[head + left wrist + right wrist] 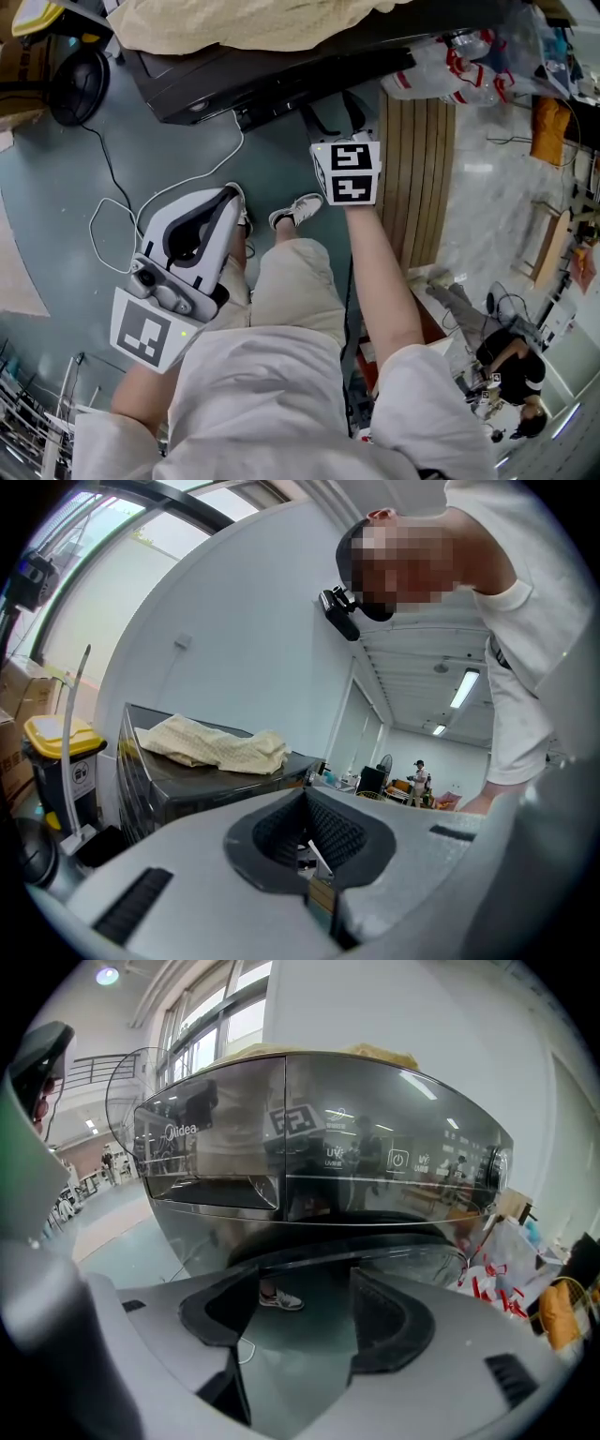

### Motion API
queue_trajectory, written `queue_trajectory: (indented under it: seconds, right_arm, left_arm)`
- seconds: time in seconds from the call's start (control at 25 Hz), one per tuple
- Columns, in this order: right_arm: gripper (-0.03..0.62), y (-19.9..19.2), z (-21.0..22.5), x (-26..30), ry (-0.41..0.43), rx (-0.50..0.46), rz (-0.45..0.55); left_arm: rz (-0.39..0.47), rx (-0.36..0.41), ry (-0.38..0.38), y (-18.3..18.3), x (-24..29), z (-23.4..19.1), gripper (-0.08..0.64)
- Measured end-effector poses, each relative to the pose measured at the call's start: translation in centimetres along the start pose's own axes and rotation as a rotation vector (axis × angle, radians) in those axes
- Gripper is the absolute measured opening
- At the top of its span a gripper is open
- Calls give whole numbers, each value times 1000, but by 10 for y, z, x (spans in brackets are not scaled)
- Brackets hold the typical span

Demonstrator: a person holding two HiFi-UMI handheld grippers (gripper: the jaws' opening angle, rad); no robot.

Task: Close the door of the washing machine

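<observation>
While squaring up to the washing machine (309, 1119), holds the right gripper (305, 1288) with fingers (394, 1321) spread wide on nothing, set for a push, probably, not a pinch. Finds the door (412, 1260) just beyond the fingertips, dark rim curving across, seemingly ajar. Leaves room ahead for the swing; mind the plastic bags (492, 1269) off to the fingers' right. Tucks the left gripper (309, 827) back by the body, fingers pressed together, empty, out of the path.
</observation>
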State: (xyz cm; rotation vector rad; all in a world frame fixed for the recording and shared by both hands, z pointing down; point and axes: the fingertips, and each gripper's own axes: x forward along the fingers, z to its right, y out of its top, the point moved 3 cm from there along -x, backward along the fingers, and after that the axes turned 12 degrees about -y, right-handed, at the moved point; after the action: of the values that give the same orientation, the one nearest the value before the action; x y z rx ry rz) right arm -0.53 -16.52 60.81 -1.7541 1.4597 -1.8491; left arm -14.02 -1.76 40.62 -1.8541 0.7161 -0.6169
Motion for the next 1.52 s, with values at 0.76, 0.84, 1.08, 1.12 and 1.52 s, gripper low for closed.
queue_trajectory:
  seconds: [0.76,0.84,1.08,1.12,1.52]
  right_arm:
    - [120,21,19,-41,-50,-197,-57]
    - [120,23,26,-48,-63,-207,-59]
    - [113,25,44,-84,-100,-176,-63]
    - [109,27,46,-90,-105,-166,-60]
    - [37,73,90,-159,-161,19,46]
  left_arm:
    - [13,95,-37,51,14,30,5]
    - [17,110,-50,58,16,33,5]
    - [26,152,-66,83,12,49,5]
    - [26,162,-70,87,11,51,5]
    - [62,249,-109,131,16,79,5]
